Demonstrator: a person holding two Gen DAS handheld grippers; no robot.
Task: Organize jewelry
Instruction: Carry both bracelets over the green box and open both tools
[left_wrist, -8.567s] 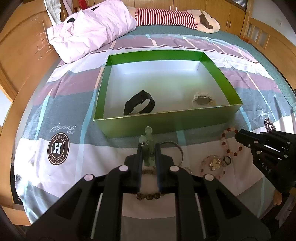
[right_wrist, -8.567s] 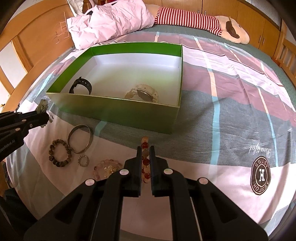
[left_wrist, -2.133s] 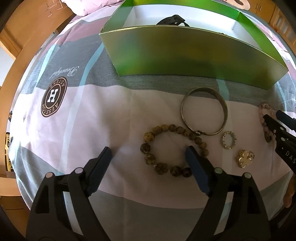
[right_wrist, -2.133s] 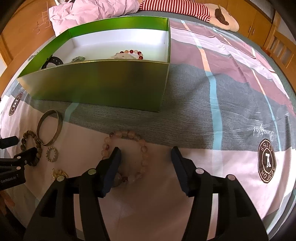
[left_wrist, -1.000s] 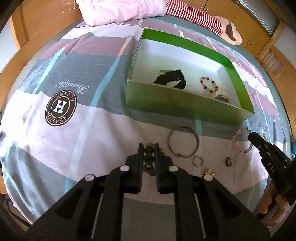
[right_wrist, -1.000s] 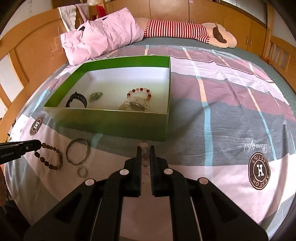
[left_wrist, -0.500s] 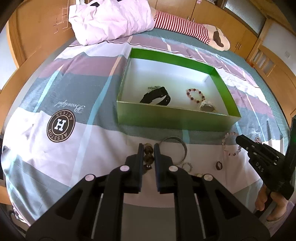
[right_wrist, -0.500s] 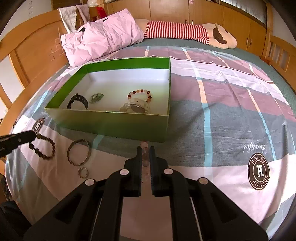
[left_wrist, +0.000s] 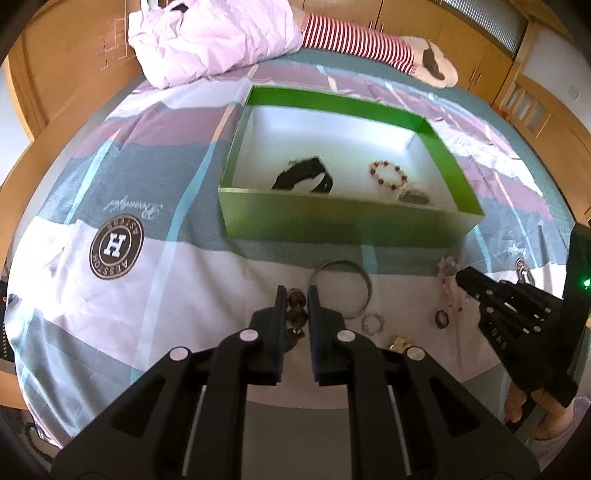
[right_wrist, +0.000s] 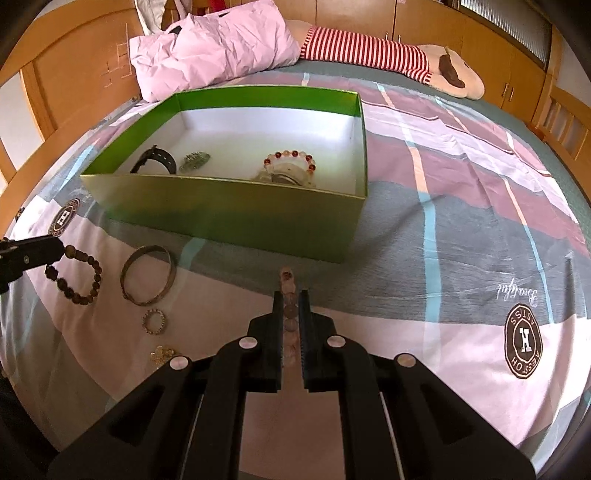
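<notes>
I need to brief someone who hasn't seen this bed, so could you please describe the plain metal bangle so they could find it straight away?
Start at the green box on the striped bedspread. On the pale stripe just in front of its near wall, toward the left, lies the metal bangle, flat. It is the largest ring there and a smooth solid band, unlike the dark beaded bracelet to its left and the small ring below it.

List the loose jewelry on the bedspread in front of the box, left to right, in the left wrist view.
Brown bead bracelet, held in the left gripper → metal bangle → small beaded ring → gold flower charm → dark ring → pink bead bracelet, held in the right gripper.
</notes>
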